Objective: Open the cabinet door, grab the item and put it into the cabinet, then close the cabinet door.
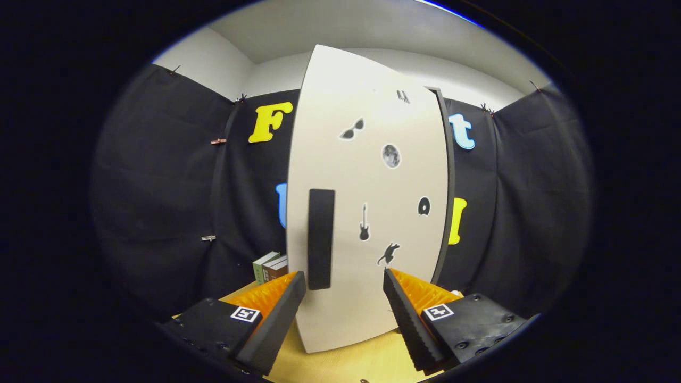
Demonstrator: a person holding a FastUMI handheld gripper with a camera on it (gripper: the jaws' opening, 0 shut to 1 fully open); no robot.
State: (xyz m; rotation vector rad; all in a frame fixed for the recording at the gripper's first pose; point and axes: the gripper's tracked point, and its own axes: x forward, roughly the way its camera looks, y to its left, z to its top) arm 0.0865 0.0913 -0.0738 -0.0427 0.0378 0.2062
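A white cabinet door with small black stickers stands upright just ahead of my fingers. Its long black handle runs vertically near the door's left edge, its lower end close to my left fingertip. The door's dark right edge shows where it meets the cabinet body. My gripper is open, its orange and black fingers spread wide in front of the door's lower part, with nothing between them. Boxed items stand left of the door, beyond the left finger.
The cabinet stands on a light wooden tabletop. Black cloth walls close the booth on the left and right, with a white wall above.
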